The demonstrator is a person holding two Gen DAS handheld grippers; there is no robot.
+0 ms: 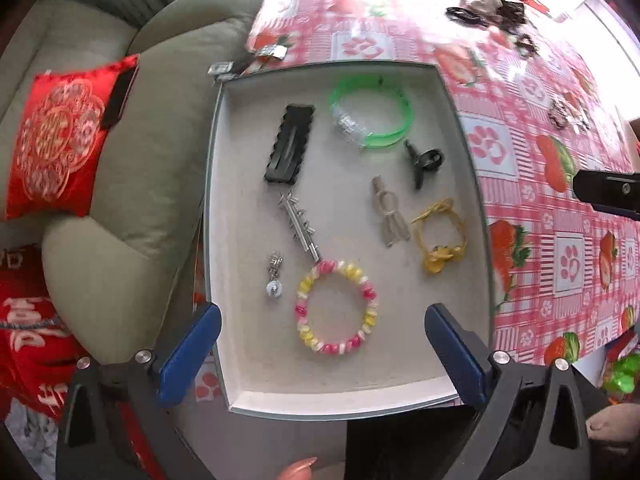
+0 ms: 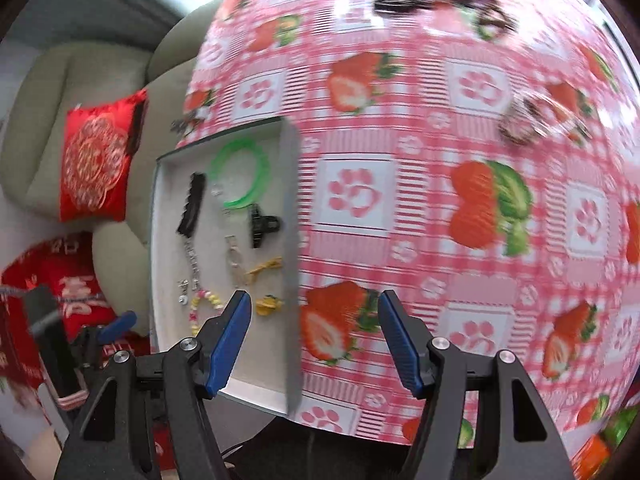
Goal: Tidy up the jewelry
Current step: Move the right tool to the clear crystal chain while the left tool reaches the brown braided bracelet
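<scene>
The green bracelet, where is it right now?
In the left wrist view, the green bracelet lies at the far end of the white tray, between the black hair clip and the small black claw clip.

This looks like a living room in a home. A soft grey-green sofa (image 1: 152, 152) sits off to the left of the fingers, with a red cushion (image 1: 60, 140) with a gold pattern on it. The worktop (image 2: 440, 200) ahead of the fingers wears a pink cloth with strawberries and paw prints.
</scene>
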